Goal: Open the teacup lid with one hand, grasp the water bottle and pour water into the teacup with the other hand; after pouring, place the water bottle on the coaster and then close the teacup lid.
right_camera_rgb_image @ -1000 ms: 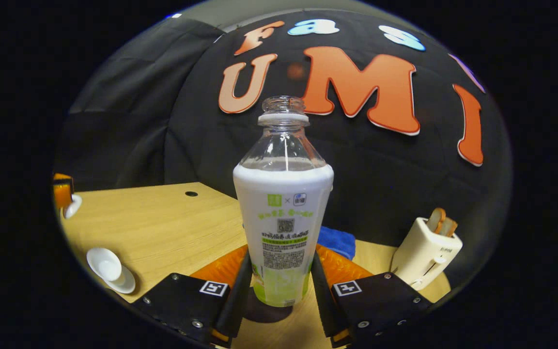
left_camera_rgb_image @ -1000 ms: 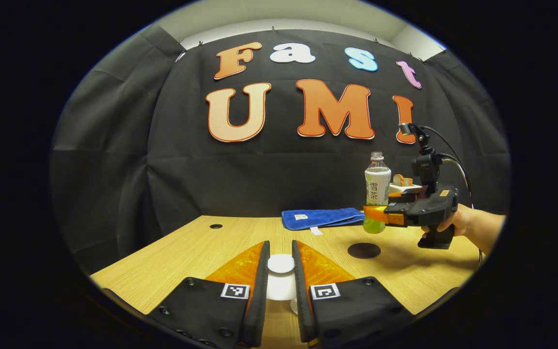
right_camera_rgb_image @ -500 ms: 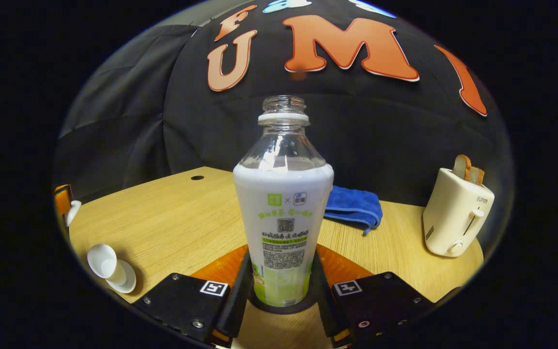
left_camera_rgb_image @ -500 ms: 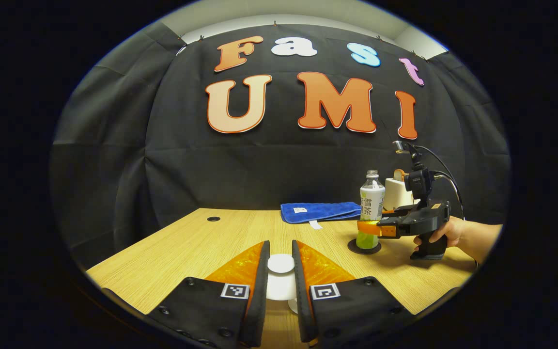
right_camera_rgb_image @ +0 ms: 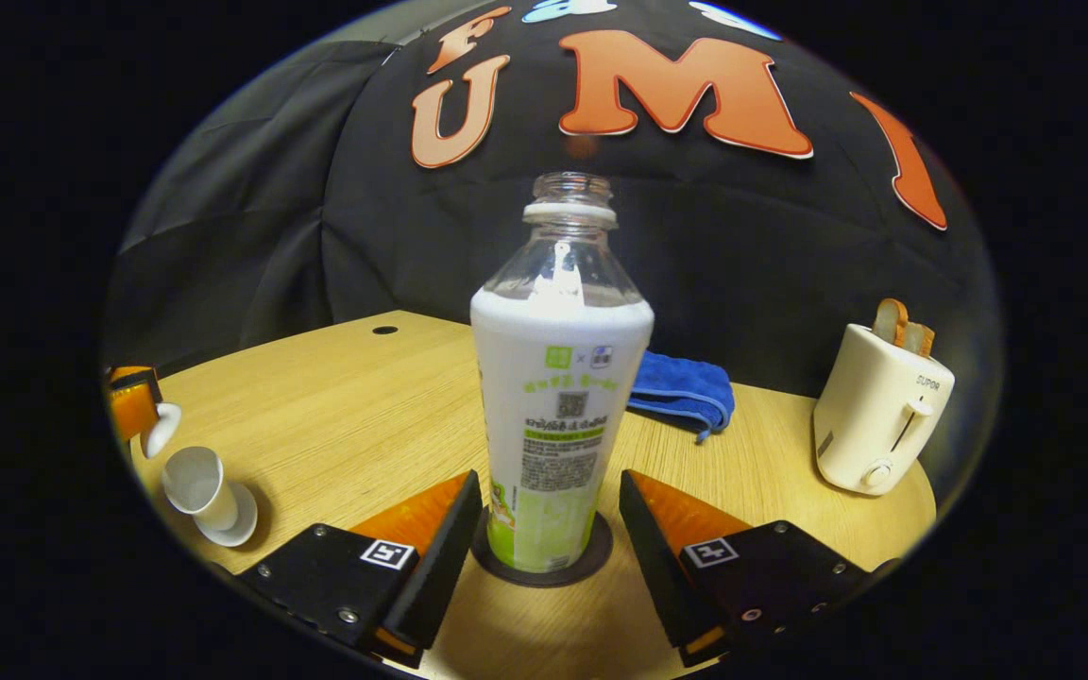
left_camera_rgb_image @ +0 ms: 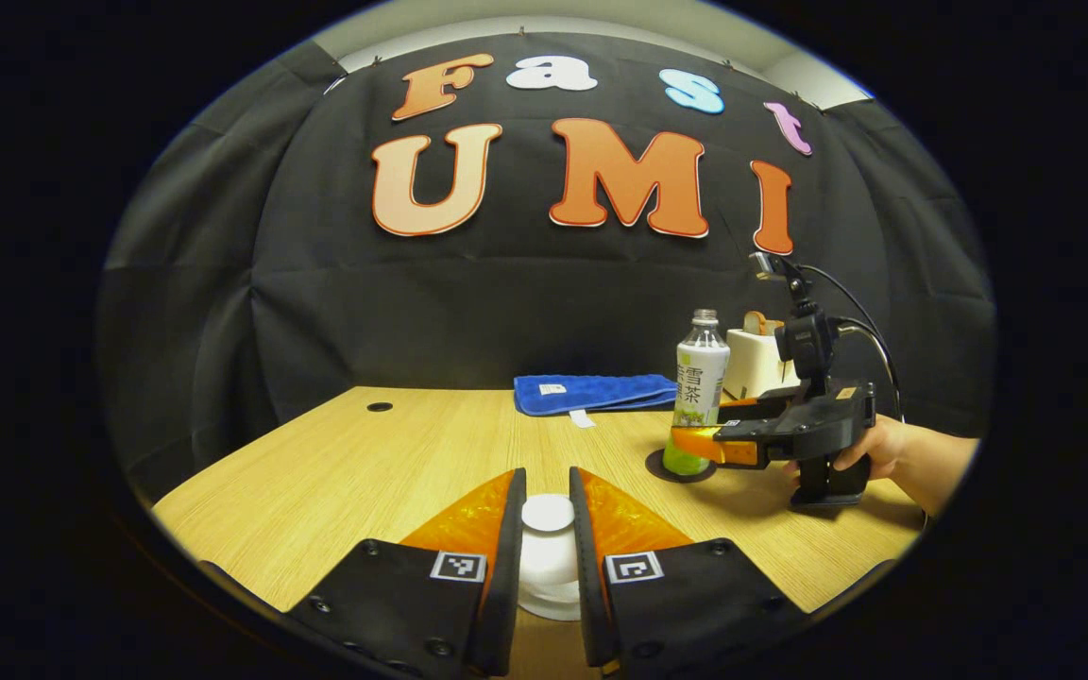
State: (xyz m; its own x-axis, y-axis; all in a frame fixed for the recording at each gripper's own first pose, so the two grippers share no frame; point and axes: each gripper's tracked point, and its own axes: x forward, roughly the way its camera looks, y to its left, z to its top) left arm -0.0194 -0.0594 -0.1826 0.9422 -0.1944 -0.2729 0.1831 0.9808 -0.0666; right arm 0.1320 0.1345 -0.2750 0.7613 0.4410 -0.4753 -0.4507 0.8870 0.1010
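Right tongs [right_camera_rgb_image: 544,529] stand apart, their fingers on either side of the water bottle [right_camera_rgb_image: 558,416] with a gap at each side, so nothing presses on it; in the left gripper view the same tongs [left_camera_rgb_image: 709,439] show farther off, held by a hand [left_camera_rgb_image: 870,449] low over the surface. Left tongs [left_camera_rgb_image: 547,543] are clamped together on the white teacup lid [left_camera_rgb_image: 547,557], both fingers against its sides and its round knob showing between them. Wooden surface [right_camera_rgb_image: 346,406] carries everything, and it runs back to the black cloth wall. On its far right side stands a cream toaster [right_camera_rgb_image: 879,411] with bread slices sticking out of the top. Behind the bottle lies a folded blue towel [right_camera_rgb_image: 686,392], near the wall. The bottle stands upright with no cap, its lower part holding green liquid, and its base rests on the dark round coaster [right_camera_rgb_image: 591,557], which shows as a ring around it. At the left edge of the right gripper view the white teacup [right_camera_rgb_image: 199,477] sits open on its saucer [right_camera_rgb_image: 237,524], well apart from the bottle, with the lid [right_camera_rgb_image: 161,427] held just beside and above it.
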